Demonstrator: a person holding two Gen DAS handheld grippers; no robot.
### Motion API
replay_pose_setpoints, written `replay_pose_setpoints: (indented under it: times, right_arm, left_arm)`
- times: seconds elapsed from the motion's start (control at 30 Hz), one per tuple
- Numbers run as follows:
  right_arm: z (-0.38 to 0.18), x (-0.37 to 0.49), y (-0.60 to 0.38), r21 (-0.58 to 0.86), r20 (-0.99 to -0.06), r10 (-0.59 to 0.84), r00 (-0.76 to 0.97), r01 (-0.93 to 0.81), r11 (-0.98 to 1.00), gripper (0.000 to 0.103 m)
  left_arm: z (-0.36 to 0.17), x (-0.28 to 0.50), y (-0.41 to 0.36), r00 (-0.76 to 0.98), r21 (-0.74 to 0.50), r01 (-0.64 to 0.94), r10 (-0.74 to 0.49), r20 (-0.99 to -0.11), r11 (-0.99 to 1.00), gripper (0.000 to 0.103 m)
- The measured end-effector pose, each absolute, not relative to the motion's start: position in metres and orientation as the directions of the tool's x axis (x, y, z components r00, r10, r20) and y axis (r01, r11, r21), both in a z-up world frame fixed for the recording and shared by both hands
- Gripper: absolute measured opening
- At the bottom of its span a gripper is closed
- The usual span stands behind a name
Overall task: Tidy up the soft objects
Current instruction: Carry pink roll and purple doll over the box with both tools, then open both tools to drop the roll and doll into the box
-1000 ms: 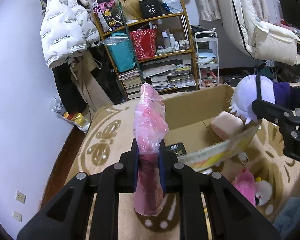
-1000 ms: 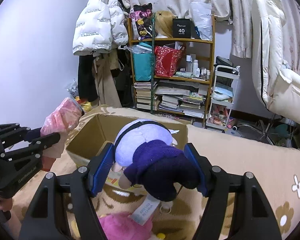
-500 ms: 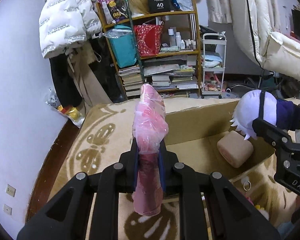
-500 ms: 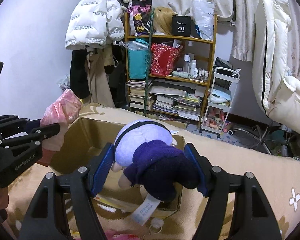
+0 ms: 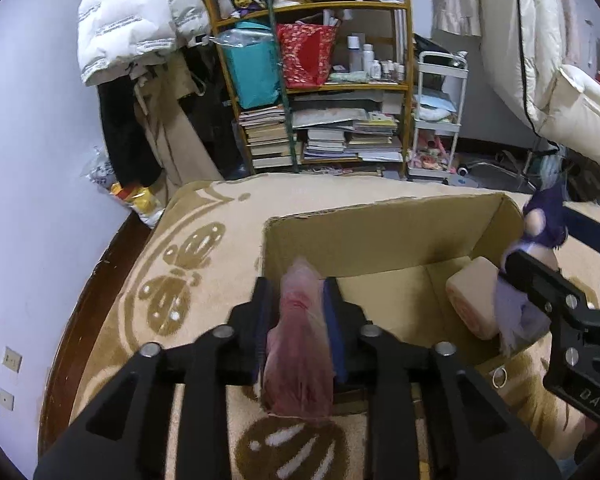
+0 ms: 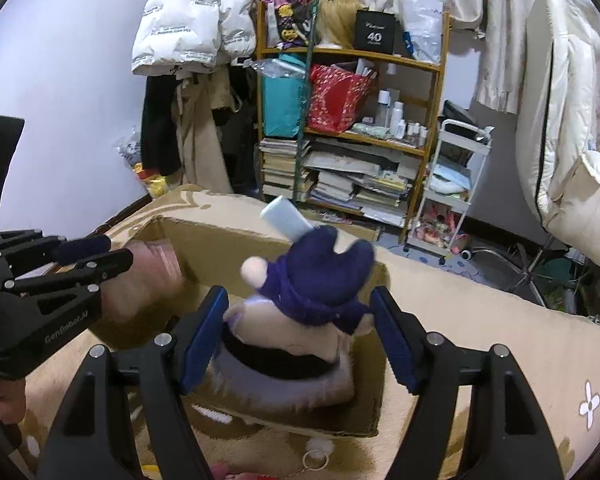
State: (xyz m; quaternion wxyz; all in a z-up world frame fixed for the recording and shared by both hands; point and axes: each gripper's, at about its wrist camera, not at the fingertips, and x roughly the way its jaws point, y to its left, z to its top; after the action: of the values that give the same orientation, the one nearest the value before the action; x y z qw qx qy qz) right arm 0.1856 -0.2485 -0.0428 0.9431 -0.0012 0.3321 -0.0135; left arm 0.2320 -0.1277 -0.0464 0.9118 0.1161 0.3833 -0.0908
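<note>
My left gripper point(image 5: 298, 292) hangs over the near left corner of the open cardboard box point(image 5: 380, 208). Its jaws are opening. The pink bagged soft thing point(image 5: 300, 352) is blurred and sliding down between the fingers, no longer pinched. In the right wrist view the same left gripper point(image 6: 120, 251) and pink bag point(image 6: 148, 280) sit at the box's point(image 6: 220, 232) left end. My right gripper point(image 6: 298, 296) stands wide over the box. The plush doll point(image 6: 316, 280) in purple clothes tumbles head-down between its pads, with a gap at the right pad. A beige roll-shaped cushion point(image 5: 472, 304) lies inside the box.
The box rests on a beige patterned blanket point(image 5: 180, 280). Behind it stand a cluttered bookshelf point(image 5: 324, 120) and a white trolley point(image 5: 440, 120). A white puffer jacket point(image 5: 140, 12) hangs on the left. A key ring point(image 6: 312, 460) lies in front of the box. A person's hand point(image 6: 0, 400) holds the left gripper.
The left fingers have parted and the pink bag has dropped lower between them. The doll has flipped from head-up to head-down. Both grippers have moved further over the box.
</note>
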Motion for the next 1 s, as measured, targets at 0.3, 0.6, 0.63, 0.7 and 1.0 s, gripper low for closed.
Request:
replay_pose_setpoints:
  times: [0.3,0.6,0.63,0.7,1.0]
  right_arm:
    - [-0.026,0.169,-0.250,0.004,-0.593,-0.013,0.805,0.019,1.000,0.095]
    - [-0.006,0.142,-0.254,0.040,-0.596,-0.005,0.803,0.036,0.999,0.103]
    - [-0.005,0.139,-0.255,0.047,-0.599,-0.003,0.801,0.038,0.998,0.103]
    - [-0.001,0.131,-0.256,0.053,-0.601,-0.001,0.799,0.041,0.998,0.103]
    - [0.012,0.092,-0.252,0.032,-0.601,-0.010,0.799,0.036,0.999,0.103]
  left_arm:
    - [-0.032,0.222,-0.114,0.705,0.132,0.223,-0.066,-0.706,0.966,0.084]
    - [-0.005,0.192,-0.090,0.718,0.120,0.188,-0.052,-0.694,0.975,0.098]
    - [-0.003,0.189,-0.088,0.719,0.121,0.187,-0.052,-0.693,0.975,0.099]
    - [0.004,0.179,-0.083,0.723,0.121,0.186,-0.053,-0.689,0.975,0.101]
    - [0.022,0.133,-0.073,0.728,0.112,0.198,-0.069,-0.683,0.974,0.102]
